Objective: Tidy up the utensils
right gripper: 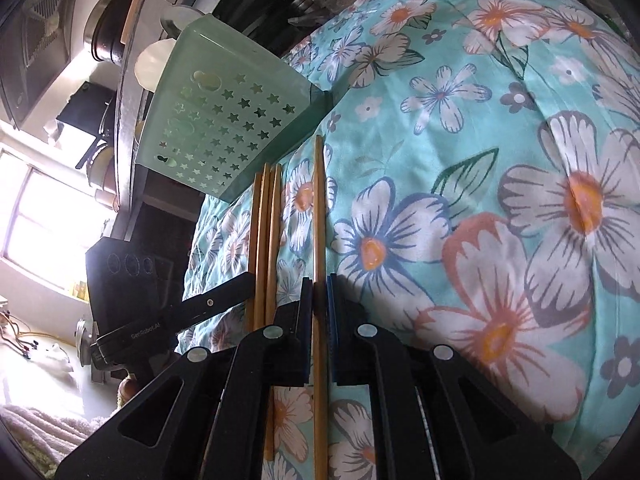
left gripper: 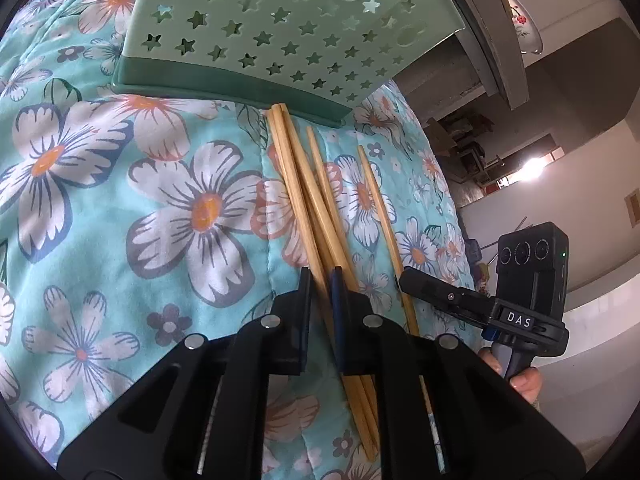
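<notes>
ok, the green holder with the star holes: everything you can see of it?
The green holder looks like pale matte plastic, its wall pierced with star cut-outs and a few gourd-shaped holes, on a darker green base. It stands on the floral cloth near the cloth's edge. The chopsticks end at its base; actual contact is unclear. Neither gripper touches it.

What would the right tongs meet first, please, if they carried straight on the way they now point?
Probably the green star-holed basket. The right tongs, shut on a single chopstick, point along it, and its far tip ends near the basket's base; depth is unclear.
</notes>
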Motion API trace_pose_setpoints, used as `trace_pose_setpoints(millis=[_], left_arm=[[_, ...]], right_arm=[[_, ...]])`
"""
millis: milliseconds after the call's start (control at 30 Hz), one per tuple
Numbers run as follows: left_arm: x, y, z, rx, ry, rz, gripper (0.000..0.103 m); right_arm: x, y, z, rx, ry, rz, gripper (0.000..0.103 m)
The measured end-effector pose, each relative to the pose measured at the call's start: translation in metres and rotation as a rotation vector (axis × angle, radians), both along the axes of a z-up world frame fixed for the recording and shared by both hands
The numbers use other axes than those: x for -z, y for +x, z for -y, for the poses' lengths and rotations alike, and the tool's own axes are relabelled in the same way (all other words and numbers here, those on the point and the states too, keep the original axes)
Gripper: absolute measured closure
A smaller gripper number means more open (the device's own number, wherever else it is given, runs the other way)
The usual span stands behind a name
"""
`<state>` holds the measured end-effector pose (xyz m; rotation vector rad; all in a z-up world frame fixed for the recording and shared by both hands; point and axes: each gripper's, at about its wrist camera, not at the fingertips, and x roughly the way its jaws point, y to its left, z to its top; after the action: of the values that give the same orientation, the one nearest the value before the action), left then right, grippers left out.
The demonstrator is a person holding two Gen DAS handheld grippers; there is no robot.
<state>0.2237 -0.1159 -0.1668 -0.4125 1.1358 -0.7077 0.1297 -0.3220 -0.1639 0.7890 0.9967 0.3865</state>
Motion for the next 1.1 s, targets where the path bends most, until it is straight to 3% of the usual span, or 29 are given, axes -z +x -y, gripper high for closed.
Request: trace_pose_setpoints(millis=[500, 833, 1033, 1100], left_arm=[[-0.022, -0.028, -0.044, -0.056, 0.01, 0.017, 0.098], [-0.033, -0.058, -0.077, -0.137, 0.107, 0.038, 0.098], [-0.032, -0.067, -0.081, -0.134, 0.194, 0.065, 0.093], [-0.035, -0.065, -0.081, -0.134, 0.197, 0.076, 0.088]], right_arm=[[-0.006, -0.005, -0.009, -0.001, -0.045, -0.002, 0.096], [-0.011, -0.031, -0.017, -0.023, -0.074, -0.038, 0.096], [-0.018, -0.037, -0.026, -0.068, -0.173, -0.055, 0.093], [-0.027, -0.033, -0.031, -0.073, -0.246, -0.042, 0.084]])
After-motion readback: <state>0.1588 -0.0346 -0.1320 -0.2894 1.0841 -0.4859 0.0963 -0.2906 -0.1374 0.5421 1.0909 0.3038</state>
